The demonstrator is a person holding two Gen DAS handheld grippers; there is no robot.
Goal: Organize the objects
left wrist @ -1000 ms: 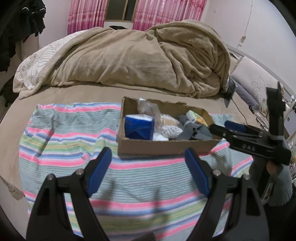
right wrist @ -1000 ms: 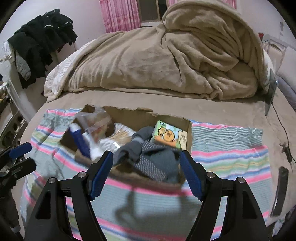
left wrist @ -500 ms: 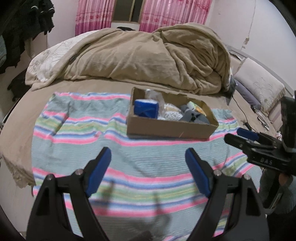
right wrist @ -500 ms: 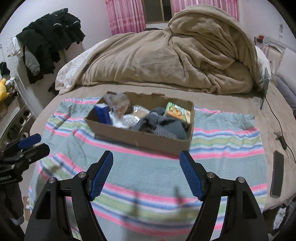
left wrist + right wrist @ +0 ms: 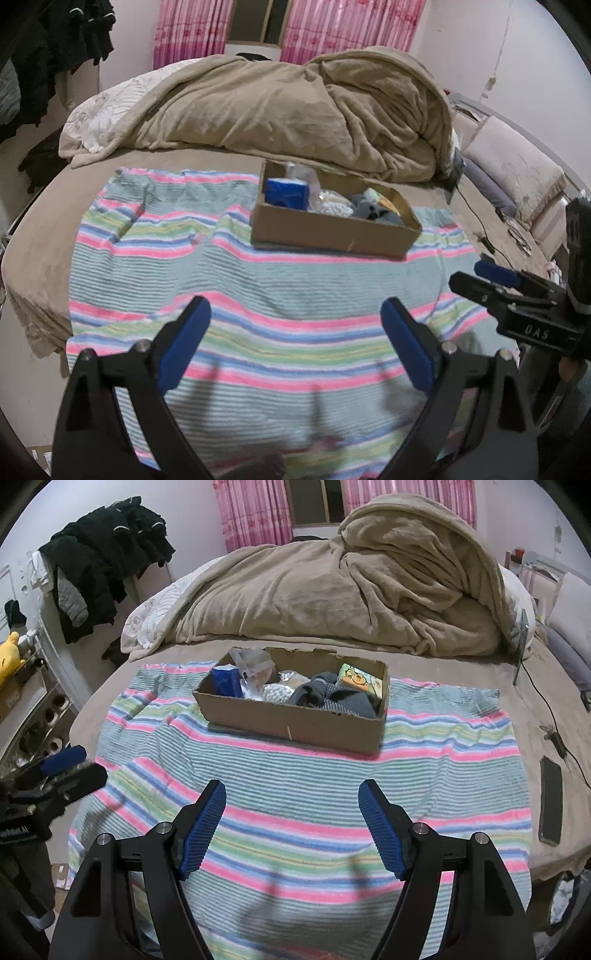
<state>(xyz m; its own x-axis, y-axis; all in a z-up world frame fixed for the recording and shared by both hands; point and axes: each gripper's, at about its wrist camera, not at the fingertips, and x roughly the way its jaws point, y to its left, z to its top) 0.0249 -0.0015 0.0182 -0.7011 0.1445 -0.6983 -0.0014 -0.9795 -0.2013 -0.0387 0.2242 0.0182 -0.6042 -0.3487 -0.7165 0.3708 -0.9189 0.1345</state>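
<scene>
Box: cardboard, open top, on the striped towel at its far edge, before the heaped blanket.
Contents: blue pack at left end; clear bag; white beads; grey cloth; printed carton at right end.
Left gripper: over near towel, jaws opening, nothing between them.
Right gripper: fingers spread, empty.
Handling, judged: box looks fully packed; lift from both short ends, keep level, and steer clear of the phone lying off the towel's right edge.
</scene>
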